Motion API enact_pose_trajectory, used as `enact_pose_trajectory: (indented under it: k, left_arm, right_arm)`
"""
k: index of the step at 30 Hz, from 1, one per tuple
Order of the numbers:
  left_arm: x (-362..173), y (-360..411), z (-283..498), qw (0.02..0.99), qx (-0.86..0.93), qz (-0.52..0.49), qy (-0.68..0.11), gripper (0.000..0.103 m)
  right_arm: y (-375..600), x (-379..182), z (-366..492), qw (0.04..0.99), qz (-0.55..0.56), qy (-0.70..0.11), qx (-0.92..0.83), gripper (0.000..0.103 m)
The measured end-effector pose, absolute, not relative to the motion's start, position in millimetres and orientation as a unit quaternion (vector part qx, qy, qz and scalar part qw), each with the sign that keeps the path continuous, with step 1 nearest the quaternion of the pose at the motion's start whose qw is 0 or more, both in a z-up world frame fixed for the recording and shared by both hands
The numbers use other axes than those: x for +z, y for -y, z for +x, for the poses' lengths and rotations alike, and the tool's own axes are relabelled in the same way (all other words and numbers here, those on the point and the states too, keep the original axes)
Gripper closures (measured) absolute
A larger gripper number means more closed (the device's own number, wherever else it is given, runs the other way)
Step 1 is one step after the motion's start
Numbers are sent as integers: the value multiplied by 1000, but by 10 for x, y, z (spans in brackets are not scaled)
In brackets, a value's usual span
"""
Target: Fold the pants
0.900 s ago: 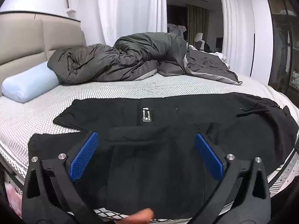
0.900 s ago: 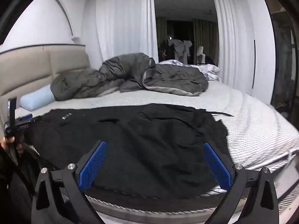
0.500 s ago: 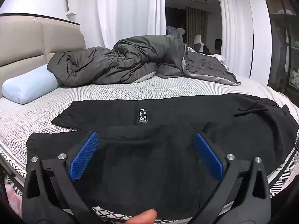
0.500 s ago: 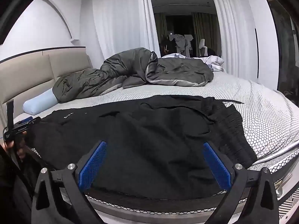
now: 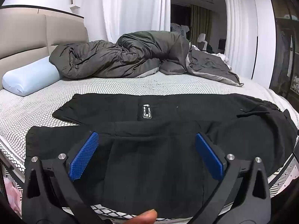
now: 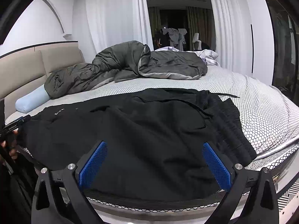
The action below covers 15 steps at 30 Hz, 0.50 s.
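The black pants (image 5: 168, 149) lie spread across the near edge of the bed (image 5: 112, 85), legs side by side, unfolded; left gripper (image 5: 147, 155) and right gripper (image 6: 155, 164) hover spread, empty, so every fold remains

A bed (image 5: 115, 85) with a white, honeycomb-patterned cover fills both views. A crumpled dark grey duvet (image 5: 121, 56) lies heaped along its far side, and a pale blue bolster pillow (image 5: 28, 78) sits at its left end (partly tucked under the duvet), against a beige padded headboard (image 5: 28, 33). White curtains (image 5: 130, 9) hang behind, parted on a dark room where clothes (image 6: 173, 35) are draped over something.
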<state>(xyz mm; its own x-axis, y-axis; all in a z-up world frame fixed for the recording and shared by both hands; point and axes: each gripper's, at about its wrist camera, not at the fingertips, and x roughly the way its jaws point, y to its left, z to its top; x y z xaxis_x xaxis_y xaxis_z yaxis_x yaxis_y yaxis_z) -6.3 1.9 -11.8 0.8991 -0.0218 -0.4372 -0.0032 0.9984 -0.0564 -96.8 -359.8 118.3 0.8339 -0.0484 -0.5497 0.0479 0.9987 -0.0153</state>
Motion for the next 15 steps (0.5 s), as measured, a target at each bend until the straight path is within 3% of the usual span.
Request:
enact_pose_trajectory:
  k: [15]
  left_arm:
    - [-124,-61,23,972,-4,-31,-232,1]
  right_arm:
    - [3689,1019,-814,955,-1,-293,-36,0]
